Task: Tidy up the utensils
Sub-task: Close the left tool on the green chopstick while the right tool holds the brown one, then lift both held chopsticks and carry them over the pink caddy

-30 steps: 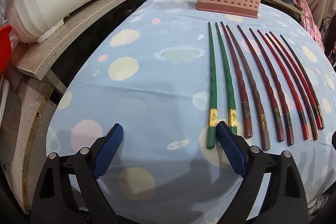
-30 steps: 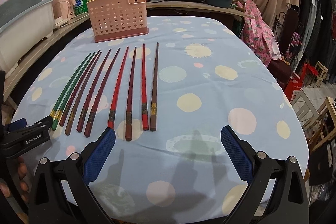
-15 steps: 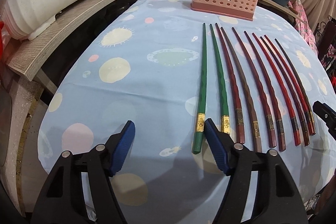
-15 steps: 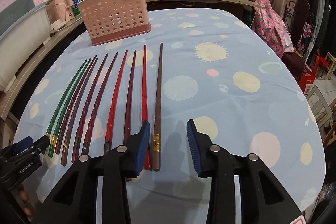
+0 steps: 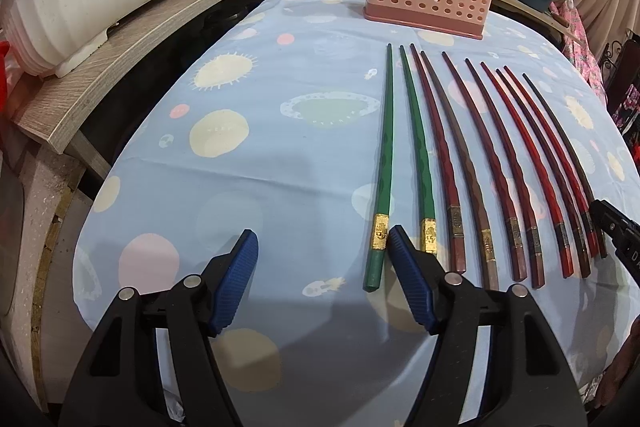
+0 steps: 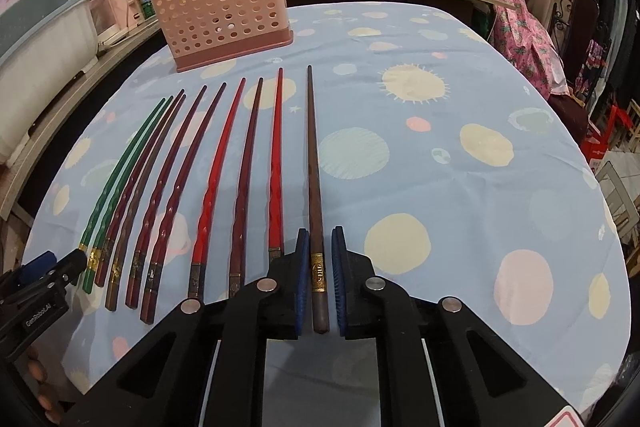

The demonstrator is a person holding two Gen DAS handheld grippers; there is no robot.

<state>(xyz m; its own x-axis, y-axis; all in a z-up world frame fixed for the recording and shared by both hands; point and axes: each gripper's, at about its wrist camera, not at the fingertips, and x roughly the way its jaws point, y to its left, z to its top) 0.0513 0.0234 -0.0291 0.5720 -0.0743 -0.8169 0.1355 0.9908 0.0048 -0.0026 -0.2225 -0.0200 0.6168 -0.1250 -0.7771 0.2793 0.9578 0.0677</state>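
From the left wrist view, our left tool (image 5: 320,267) sits spread over the table (image 5: 280,163) with nothing between its pads; the outermost green chopstick (image 5: 382,167) lies just outside the right finger (image 5: 408,279), so we'd need to slide right before closing on it. The pink perforated utensil holder (image 5: 428,1) stands at the far end, well apart from the row. From the right wrist view, our right tool (image 6: 320,281) has just closed and is now pinching the brown chopstick (image 6: 314,163) at its gold-banded thick end, the stick lying flat on the tablecloth. We'd say the step in hand is lifting it: keep the pinch firm, raise the thick end gently so the long tip doesn't swing into the red chopstick (image 6: 276,163) just beside it, then carry it toward the holder.
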